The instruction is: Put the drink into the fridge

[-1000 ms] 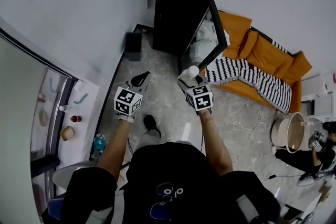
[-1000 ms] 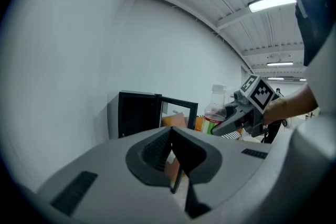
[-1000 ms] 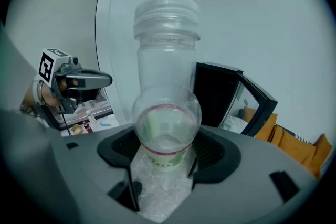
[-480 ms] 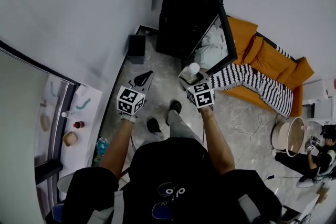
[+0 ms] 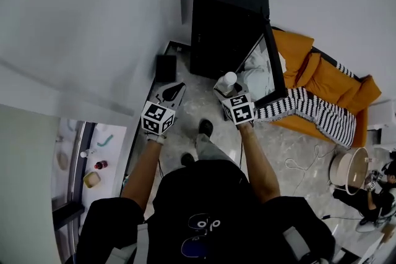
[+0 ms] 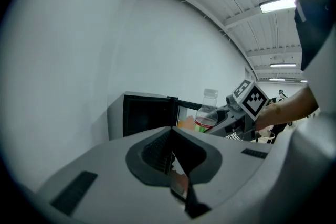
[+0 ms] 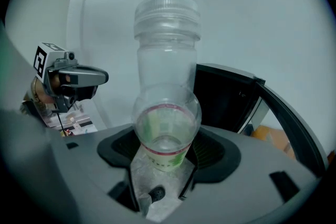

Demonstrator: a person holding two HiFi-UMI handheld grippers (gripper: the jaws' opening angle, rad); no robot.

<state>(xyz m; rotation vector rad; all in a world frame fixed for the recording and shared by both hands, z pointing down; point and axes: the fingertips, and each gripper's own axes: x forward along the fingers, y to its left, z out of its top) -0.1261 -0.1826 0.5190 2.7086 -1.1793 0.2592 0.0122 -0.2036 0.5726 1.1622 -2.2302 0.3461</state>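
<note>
Holds the bottle (image 7: pixel 167 128) upright in the right claw (image 5: pixel 227 92), near the black fridge (image 5: pixel 226 21) with door (image 5: pixel 270 65) open, left claw (image 6: pixel 171 150) closed on nothing; seemingly mid-carry, next needing a reach past that door.

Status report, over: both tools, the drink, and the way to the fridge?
Right tool shut on drink bottle. Left tool shut, empty. Fridge ahead, door open. Nothing seen in the way.

Obs: fridge (image 5: pixel 229 21) interior mostly hidden behind open door (image 5: pixel 263 71). Print on bottle (image 7: pixel 167 113) label blurred, unreadable. Ledge items (image 5: pixel 94 171) too small to identify.
</note>
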